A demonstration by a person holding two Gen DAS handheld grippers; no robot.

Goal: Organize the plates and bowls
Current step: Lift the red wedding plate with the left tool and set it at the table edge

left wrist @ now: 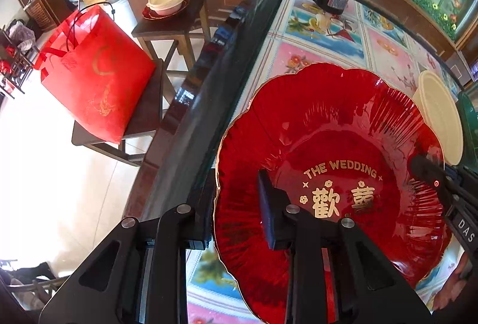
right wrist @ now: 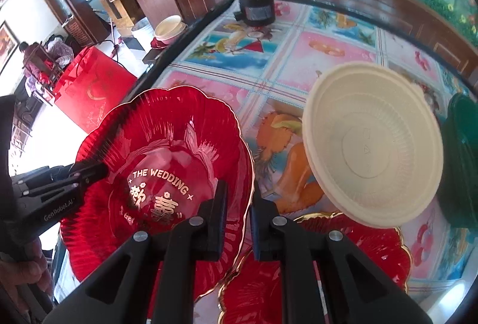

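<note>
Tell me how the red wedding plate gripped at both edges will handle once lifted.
The red plate looks thin and glossy, so it may flex and slip. The left gripper and right gripper pinch only its rim, so it could tilt.

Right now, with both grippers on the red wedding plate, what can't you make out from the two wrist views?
- Second red plate, right wrist view: its near half sits behind the right gripper.
- Cream bowl, left wrist view: seen edge-on and cut off behind the red wedding plate.
- Left gripper outer finger: hidden under the plate's rim.
- Green object: cut by the right edge, unidentifiable.
</note>
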